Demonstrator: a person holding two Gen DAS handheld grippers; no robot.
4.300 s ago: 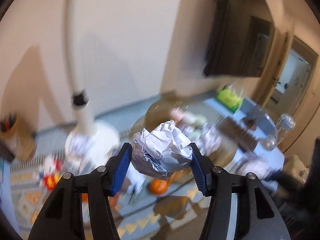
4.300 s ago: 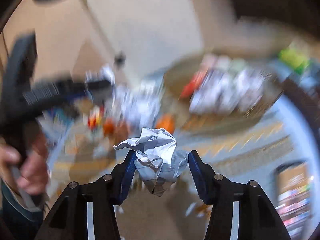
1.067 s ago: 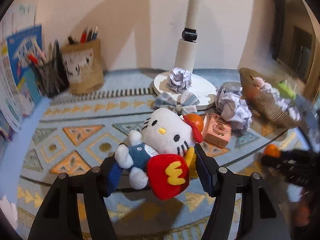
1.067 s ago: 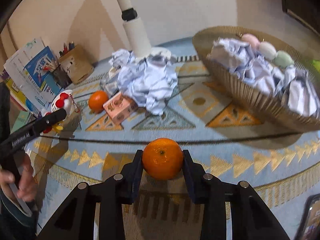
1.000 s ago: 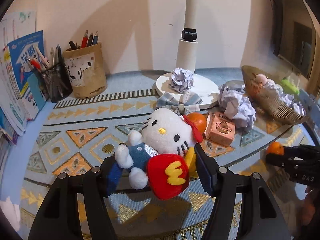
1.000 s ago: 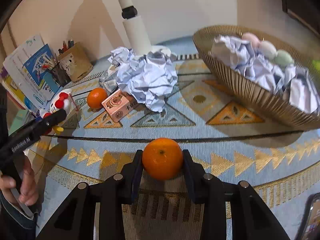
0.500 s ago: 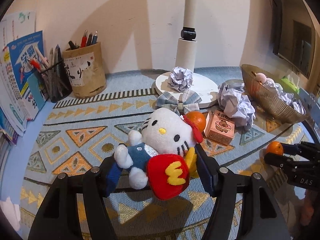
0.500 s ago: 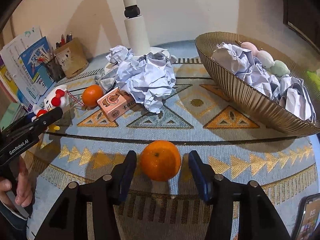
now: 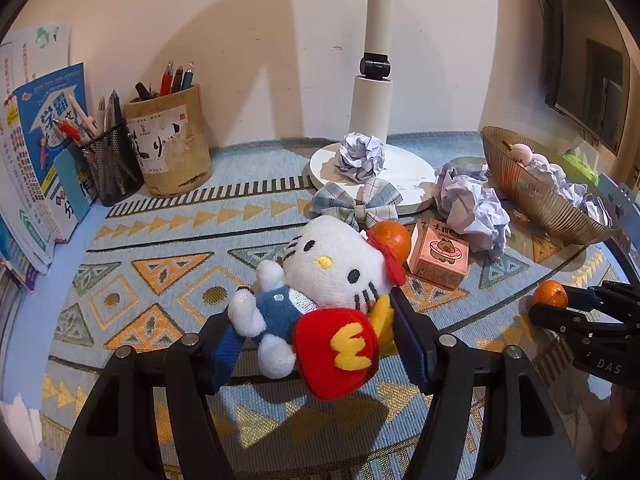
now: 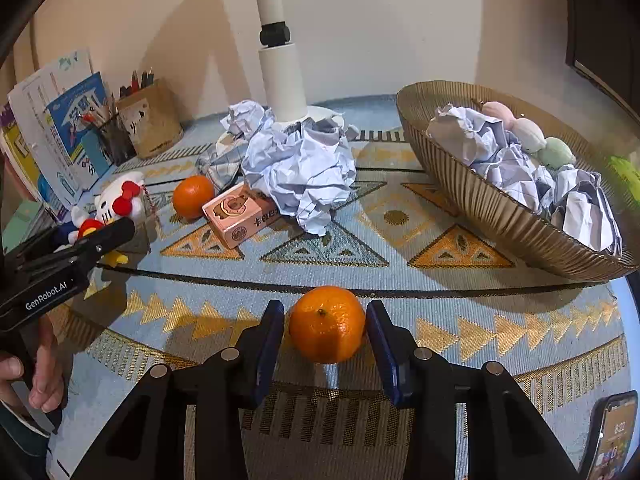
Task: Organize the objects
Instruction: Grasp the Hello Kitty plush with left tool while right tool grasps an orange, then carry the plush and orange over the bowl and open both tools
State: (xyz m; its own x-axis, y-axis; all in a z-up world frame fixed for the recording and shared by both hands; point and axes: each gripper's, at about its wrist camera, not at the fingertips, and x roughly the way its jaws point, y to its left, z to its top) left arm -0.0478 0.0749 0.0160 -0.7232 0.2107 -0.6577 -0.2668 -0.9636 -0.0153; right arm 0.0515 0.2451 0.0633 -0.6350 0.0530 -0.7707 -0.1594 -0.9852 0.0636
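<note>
My left gripper (image 9: 320, 340) is shut on a white cat plush toy (image 9: 320, 280) with blue overalls and a red pouch, low over the patterned mat. My right gripper (image 10: 326, 334) is open around an orange (image 10: 326, 323) that rests on the mat, with small gaps on both sides. The same orange (image 9: 549, 294) and the right gripper show at the right edge of the left wrist view. The plush (image 10: 114, 206) and the left gripper show at the left of the right wrist view. A gold ribbed basket (image 10: 480, 200) at the right holds crumpled paper and soft toys.
A second orange (image 10: 193, 196), a pink box (image 10: 240, 220), a big crumpled paper ball (image 10: 300, 168), a plaid bow (image 9: 355, 202) and a small paper ball (image 9: 360, 156) on the white lamp base (image 9: 404, 168) lie mid-mat. Pen holders (image 9: 168, 140) and books (image 9: 36, 152) stand far left. A phone (image 10: 612, 436) lies front right.
My right gripper has let go of the orange, which now sits on the mat between the open fingers. My left gripper keeps its hold on the plush and has barely moved.
</note>
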